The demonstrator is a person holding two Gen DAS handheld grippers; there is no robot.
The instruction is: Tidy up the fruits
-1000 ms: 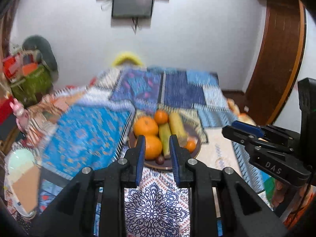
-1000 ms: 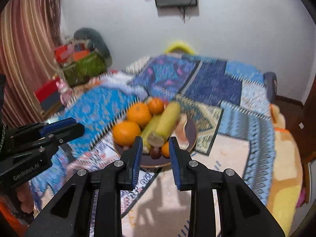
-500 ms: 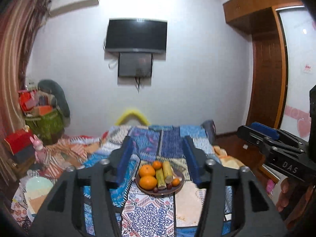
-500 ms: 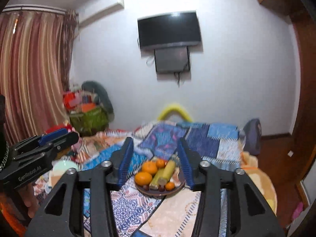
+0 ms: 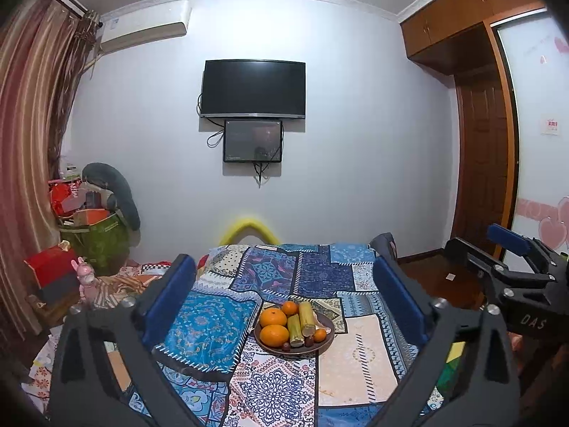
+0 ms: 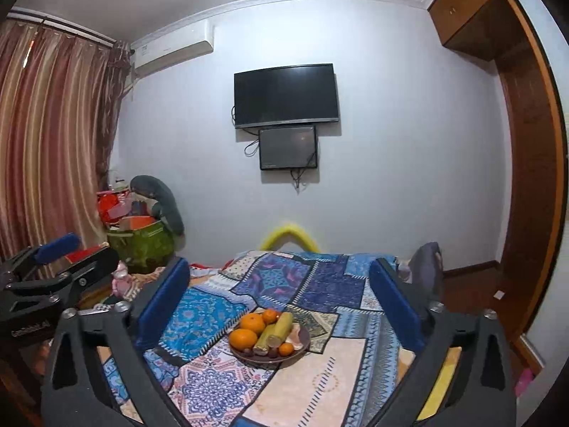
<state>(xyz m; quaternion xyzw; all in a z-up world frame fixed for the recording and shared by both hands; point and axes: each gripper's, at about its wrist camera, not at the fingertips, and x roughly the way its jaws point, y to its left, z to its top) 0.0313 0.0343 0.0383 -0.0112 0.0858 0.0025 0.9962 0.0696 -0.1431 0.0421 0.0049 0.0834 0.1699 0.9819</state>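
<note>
A brown plate (image 5: 329, 323) (image 6: 306, 336) rests on the patchwork quilt, some way ahead of both grippers. On it lie three big oranges (image 5: 273, 317) (image 6: 243, 338), a small orange (image 5: 319, 335), two yellow-green cane pieces (image 5: 306, 318) (image 6: 282, 325) and several dark little fruits (image 5: 285, 347). My left gripper (image 5: 282, 261) (image 6: 76, 249) is held level and well back from the plate, its jaws opening wide with nothing between them. My right gripper (image 6: 278, 265) (image 5: 487, 245) hovers alongside it, jaws also opening and empty.
The quilt (image 5: 209, 327) covers a bed. A green bag (image 5: 99, 238) and red boxes stand at the left by the curtain, with a pink toy rabbit (image 5: 84, 277). A grey cushion (image 6: 426, 263) lies at the bed's far right corner. A wooden door (image 5: 480, 163) is on the right.
Both grippers drew back and up from just over the plate, tilting toward level so the wall and TV show. Both pairs of jaws went from nearly shut to wide apart.
</note>
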